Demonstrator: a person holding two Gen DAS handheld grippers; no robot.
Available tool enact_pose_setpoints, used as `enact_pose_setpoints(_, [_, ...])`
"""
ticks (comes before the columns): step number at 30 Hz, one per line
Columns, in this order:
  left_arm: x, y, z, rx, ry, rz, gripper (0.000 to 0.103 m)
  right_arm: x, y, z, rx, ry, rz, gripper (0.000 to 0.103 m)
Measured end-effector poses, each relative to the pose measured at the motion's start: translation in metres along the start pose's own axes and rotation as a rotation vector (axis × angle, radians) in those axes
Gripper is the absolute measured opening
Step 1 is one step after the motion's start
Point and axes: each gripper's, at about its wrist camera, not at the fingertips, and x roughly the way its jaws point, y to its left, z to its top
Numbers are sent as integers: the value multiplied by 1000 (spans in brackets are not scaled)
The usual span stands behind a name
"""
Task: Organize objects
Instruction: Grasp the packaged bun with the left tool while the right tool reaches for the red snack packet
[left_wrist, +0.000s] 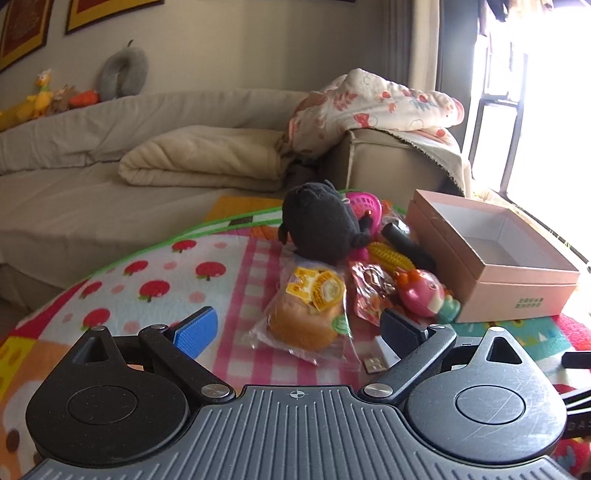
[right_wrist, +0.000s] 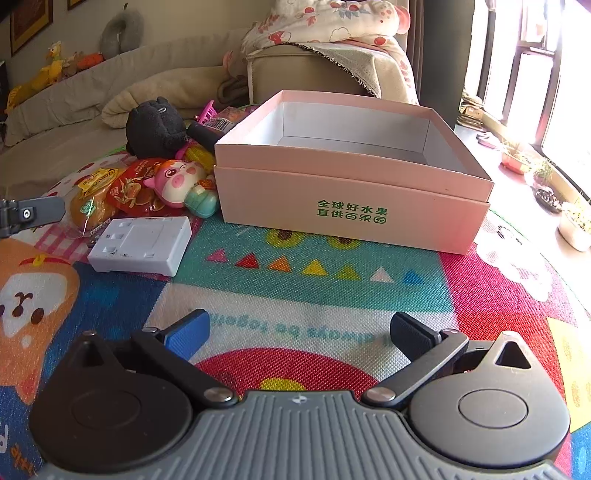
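Right now your pile of toys sits just left of the pink box (right_wrist: 354, 192), and the box looks empty inside.

Nearest to your left claw (left_wrist: 299, 328) is the bread (left_wrist: 306, 314) in its clear bag. It is probably light and squashy, and the bag looks slippery. Take it across the fat middle of the loaf, not by the loose edge of the bag, or it may slide out. Squeeze softly so you do not flatten it.

Behind the bread, further from the box's front, sits the black plush (left_wrist: 321, 225). It looks soft and light, so you can likely pinch it anywhere on its round body.

Touching the box's left wall is the pink doll (right_wrist: 177, 182). It looks smooth and round, so it might roll or slip. Grab it around the middle.

In front of the pile, left of the box, lies the white plug block (right_wrist: 142, 245). It looks hard and a bit heavier. Grip it across its short sides.

Your left claw is spread wide. It holds nothing and hangs just in front of the bread, not touching it.

Your right claw (right_wrist: 299, 328) is spread wide too. It holds nothing and hovers over the mat (right_wrist: 332, 280) in front of the box.
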Motion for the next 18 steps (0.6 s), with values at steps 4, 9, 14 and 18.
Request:
enact_pose_setpoints(4, [45,2,13,21,98,-49,99,0,-1,0,2,1,2,103])
enact_pose_setpoints(9, [73,-6,18,25,139,-89,85,0,-1,0,1,1,3,103])
enact_pose_setpoints(14, [68,-7,16,-10,140,-124,70,-2,0,0,12,6,-4,103])
enact_pose_setpoints(18, [55,1,18,-60,111,-139,56,-29,0,-3,15,-6,-13,103])
